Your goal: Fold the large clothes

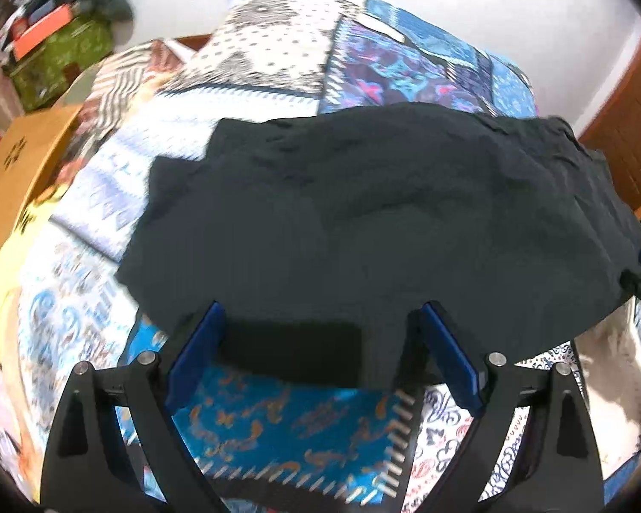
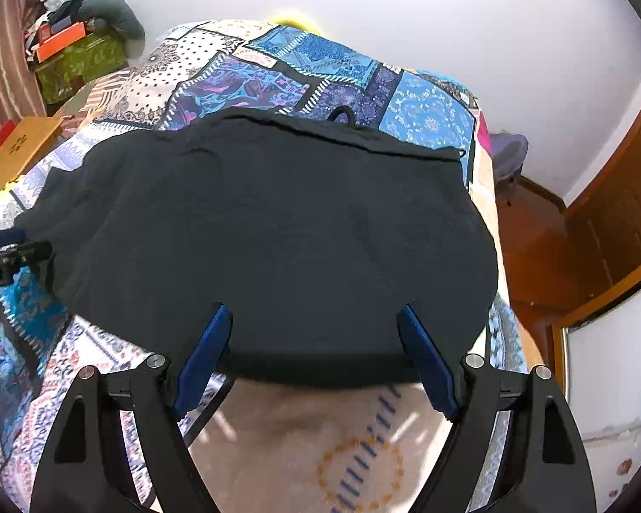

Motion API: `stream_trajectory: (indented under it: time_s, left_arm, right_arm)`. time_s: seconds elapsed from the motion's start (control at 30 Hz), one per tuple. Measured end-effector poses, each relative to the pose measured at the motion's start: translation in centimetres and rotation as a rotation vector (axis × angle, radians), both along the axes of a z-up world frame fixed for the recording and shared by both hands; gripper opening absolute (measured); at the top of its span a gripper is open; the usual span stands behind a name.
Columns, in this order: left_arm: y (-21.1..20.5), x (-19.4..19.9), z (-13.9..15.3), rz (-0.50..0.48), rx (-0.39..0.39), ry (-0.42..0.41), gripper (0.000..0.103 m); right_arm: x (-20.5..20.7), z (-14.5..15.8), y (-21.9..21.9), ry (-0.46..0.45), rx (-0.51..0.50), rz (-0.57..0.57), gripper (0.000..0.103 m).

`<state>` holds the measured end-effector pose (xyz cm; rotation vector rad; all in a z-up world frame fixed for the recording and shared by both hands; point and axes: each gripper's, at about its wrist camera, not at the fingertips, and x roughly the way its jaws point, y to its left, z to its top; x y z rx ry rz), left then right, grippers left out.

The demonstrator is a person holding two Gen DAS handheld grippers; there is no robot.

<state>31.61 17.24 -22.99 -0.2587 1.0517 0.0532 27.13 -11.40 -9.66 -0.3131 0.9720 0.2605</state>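
A dark, matte garment (image 1: 384,222) is seen spread on a bed, over a patchwork bedspread (image 1: 286,419) printed in blue, white and purple panels with paisley, dot and zigzag motifs. The cloth is lightly creased, its far edge rumpled into a ridge, and a small cord loop (image 2: 342,113) is shown at that edge in the right wrist view. The left gripper (image 1: 320,312) is held at the near hem with jaws released and spread wide; nothing is gripped, and the blue ribbed pads (image 1: 196,355) are framed by black plastic arms with steel pins. The right gripper (image 2: 314,312) is likewise held at the near hem, jaws released, nothing pinched. On the left gripper's body, seen at the edge of the right wrist view, part of a white label can be read: "obot.AI". A wooden door (image 2: 619,213) is visible at right.
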Motion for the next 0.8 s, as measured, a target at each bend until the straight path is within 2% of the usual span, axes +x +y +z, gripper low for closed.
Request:
stream_trajectory:
  time_s: [0.07,0.13,0.17,0.27,0.33,0.43,0.57,0.63,0.7,0.8]
  left_arm:
    - [1.6,-1.1,0.2,0.060,-0.065,0.001,0.093]
    - [3.5,-2.5,0.4,0.143,-0.163,-0.019,0.093]
    - [4.8,-3.8,0.4,0.192,-0.252,-0.050,0.093]
    - [7.1,-6.3,-0.8,0.290,-0.426,-0.075,0.093]
    - [7.9,-7.1,-1.9,0.335,-0.483,-0.060,0.093]
    - [8.4,-7.1,-3.7,0.345,-0.562,-0.038,0.093]
    - [7.7,-5.5,-5.5,0.279,-0.723,-0.052,0.093]
    - [7.4,-4.3,-6.2,0.262,-0.764,-0.052,0.093]
    - [7.2,-3.0,-7.3,0.281,-0.802,-0.039,0.093]
    - [8.0,-1.8,-9.9,0.340,-0.910,-0.039,0.093]
  right_arm:
    - [-0.3,0.5,0.0,0.017,0.035,-0.002,0.079]
    - [-0.3,1.1,0.1,0.019,0.079,-0.006,0.079]
    - [-0.3,1.5,0.2,0.017,0.103,-0.009,0.079]
    - [-0.2,2.1,0.7,0.022,0.164,-0.014,0.079]
    - [0.0,2.0,1.2,0.034,0.190,-0.012,0.079]
    - [0.2,1.5,2.2,0.038,0.204,0.000,0.079]
    - [0.4,0.6,3.5,0.027,0.199,0.013,0.079]
    - [0.6,0.1,3.9,0.033,0.188,0.017,0.079]
    - [1.2,-0.9,4.3,0.055,0.173,0.019,0.079]
    - [1.7,-1.8,4.7,0.065,0.136,0.030,0.079]
